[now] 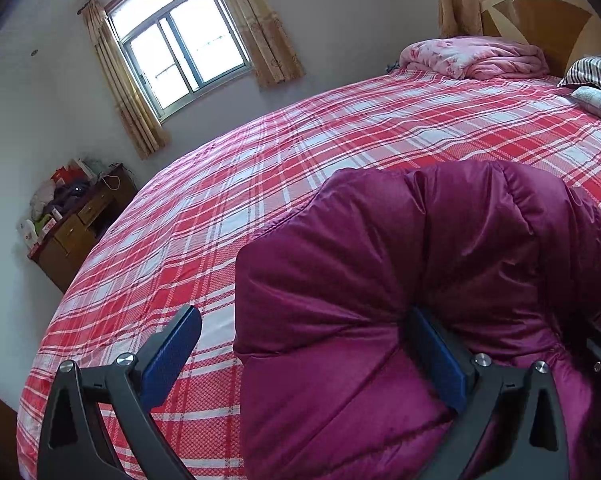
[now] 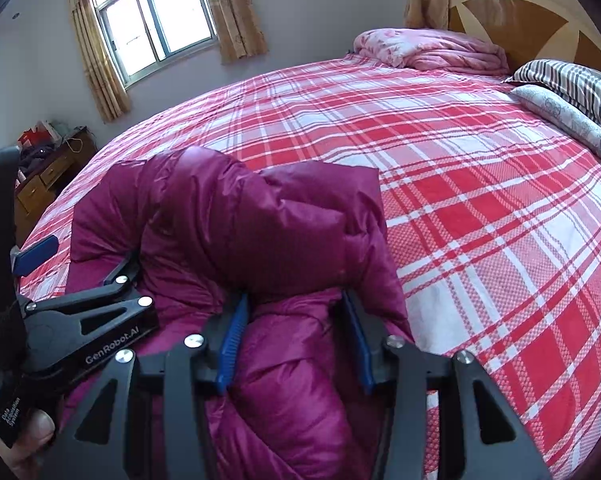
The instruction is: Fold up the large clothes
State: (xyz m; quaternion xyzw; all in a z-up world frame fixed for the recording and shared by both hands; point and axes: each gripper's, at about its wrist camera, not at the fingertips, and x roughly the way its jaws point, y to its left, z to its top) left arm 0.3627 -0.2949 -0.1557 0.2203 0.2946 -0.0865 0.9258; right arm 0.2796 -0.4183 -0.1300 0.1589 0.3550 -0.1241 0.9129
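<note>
A puffy magenta down jacket [image 1: 420, 240] [image 2: 260, 216] lies bunched and partly folded over itself on the near side of a bed with a red-and-white plaid sheet [image 1: 300, 140] [image 2: 480, 200]. My left gripper [image 1: 304, 320] stands wide open at the jacket's left edge. Its right finger digs into the padding and its left pad hangs free over the sheet. In the right wrist view it [image 2: 78, 264] shows at the left. My right gripper [image 2: 294, 298] is shut on a thick fold of the jacket, which bulges between its blue pads.
A folded pink quilt [image 1: 472, 58] [image 2: 432, 54] and striped bedding [image 2: 572, 80] lie at the wooden headboard [image 2: 540, 20]. A cluttered wooden desk [image 1: 80, 224] stands by the wall under a curtained window [image 1: 180, 44]. A person's hand [image 2: 32, 432] holds the left gripper.
</note>
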